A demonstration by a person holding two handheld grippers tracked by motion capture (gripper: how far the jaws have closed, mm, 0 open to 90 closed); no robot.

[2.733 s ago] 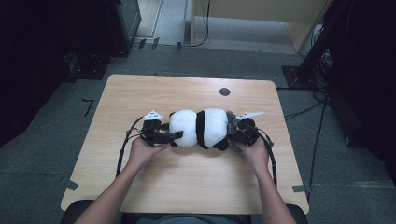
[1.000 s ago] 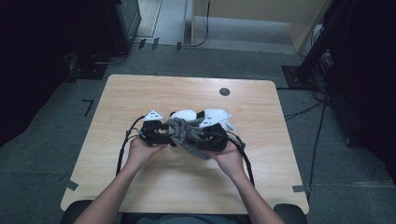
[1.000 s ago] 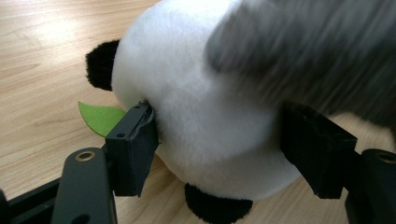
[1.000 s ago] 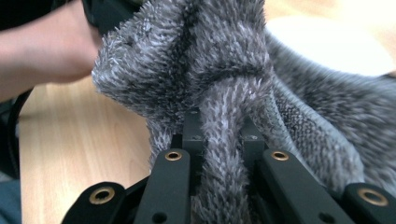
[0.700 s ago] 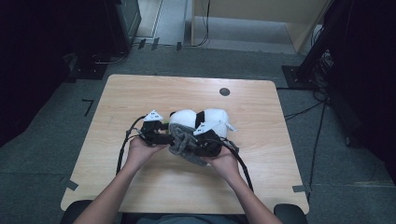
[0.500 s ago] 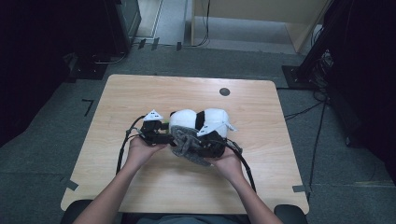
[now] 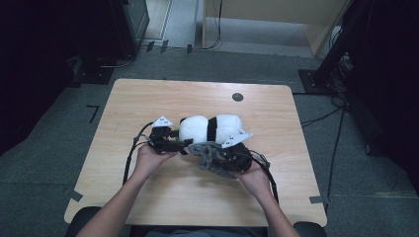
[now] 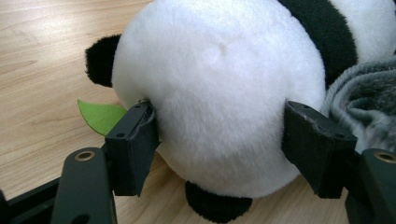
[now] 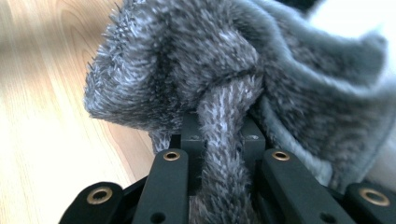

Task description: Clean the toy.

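Grey fleece cloth (image 9: 224, 88) is bunching in the right gripper (image 9: 223, 140), pinched tight, beside the plush panda (image 7: 210, 129) mid-table. Left gripper (image 8: 219, 135) is clamping the panda's head; pulling harder could drag the toy loose.

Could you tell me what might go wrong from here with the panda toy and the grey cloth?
The left gripper squeezes the panda on its round, soft head; the plush may slip out if pulled hard.

The right gripper pinches only a narrow fold of the grey fuzzy cloth, so a tug could free it.

The green leaf lies beside the left jaw and might snag.
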